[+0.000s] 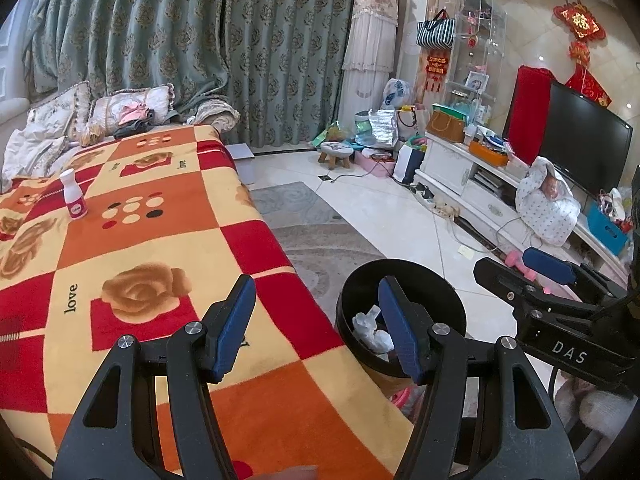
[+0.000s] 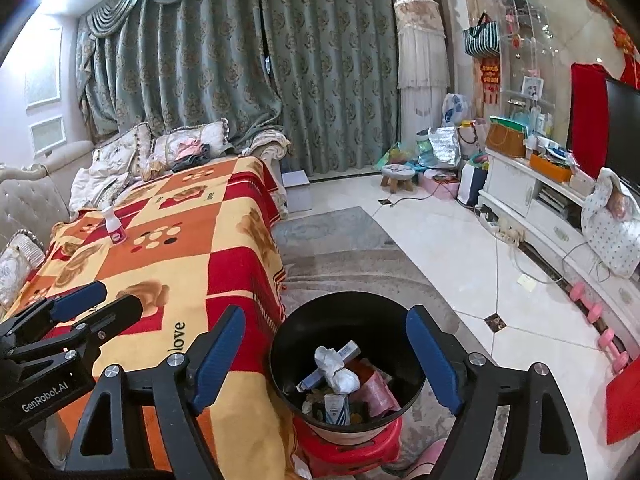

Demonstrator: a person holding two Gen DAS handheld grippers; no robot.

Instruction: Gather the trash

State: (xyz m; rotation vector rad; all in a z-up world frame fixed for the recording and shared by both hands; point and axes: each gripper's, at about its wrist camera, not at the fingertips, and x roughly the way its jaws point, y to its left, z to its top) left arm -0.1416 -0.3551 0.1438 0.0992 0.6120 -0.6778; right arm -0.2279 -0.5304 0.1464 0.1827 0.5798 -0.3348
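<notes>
- Judging by the bin (image 2: pixel 347 364), most of the collecting looks done: it sits on a red stool (image 2: pixel 352 446) just right of the worktop's (image 1: pixel 168 240) near corner and already holds crumpled tissue, a small carton, a pink wrapper and other scraps.
- Left to pick up, as far as I can see: 1 bottle (image 1: pixel 74 196), white with a pink label, standing upright on the blanket at the far left, well apart from the bin.
- Left gripper (image 1: pixel 316 328) has its jaws released and grips nothing; it hovers over the worktop's near right edge.
- Right gripper (image 2: pixel 326 360) is likewise spread wide and bare, straddling the view of the bin.
- Count: 1 bin, 1 bottle, 2 grippers; the bin's scraps overlap too much to count exactly.
</notes>
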